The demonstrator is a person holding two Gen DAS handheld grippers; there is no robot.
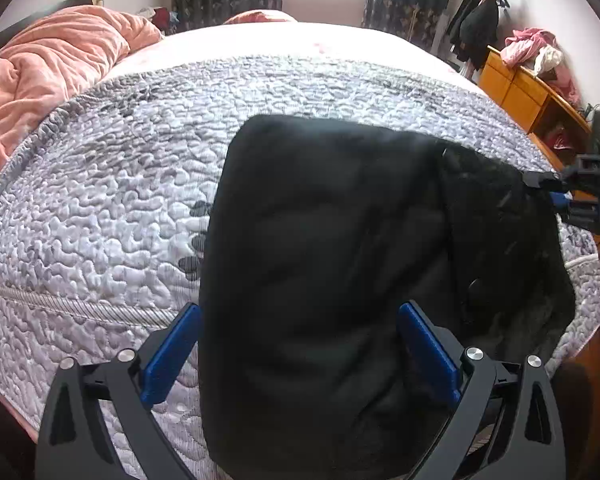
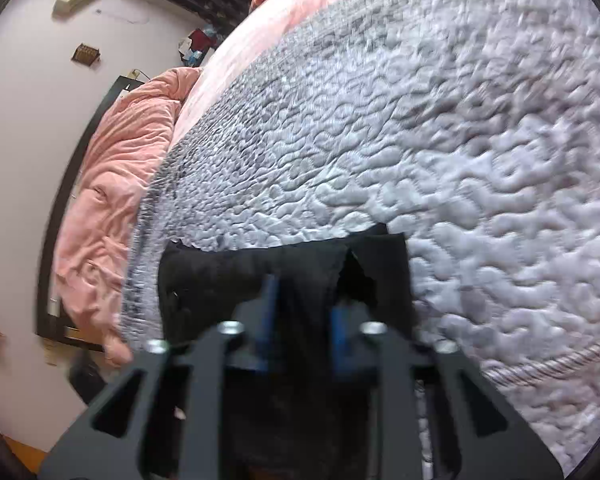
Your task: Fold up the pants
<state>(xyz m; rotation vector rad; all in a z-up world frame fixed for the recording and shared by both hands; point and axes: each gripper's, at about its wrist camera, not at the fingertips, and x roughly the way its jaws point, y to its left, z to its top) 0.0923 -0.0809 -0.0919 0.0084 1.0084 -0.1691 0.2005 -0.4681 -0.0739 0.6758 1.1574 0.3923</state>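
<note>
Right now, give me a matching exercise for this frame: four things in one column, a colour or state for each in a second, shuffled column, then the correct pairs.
Things:
1. pants
2. comforter
3. left gripper
4. right gripper

States:
A. bunched up, salmon pink
B. jaws wide apart, either side of the dark cloth
C. black, folded on the quilted bedcover
D. jaws drawn close on dark cloth

Pairs: 1-C, 2-A, 3-B, 4-D
</note>
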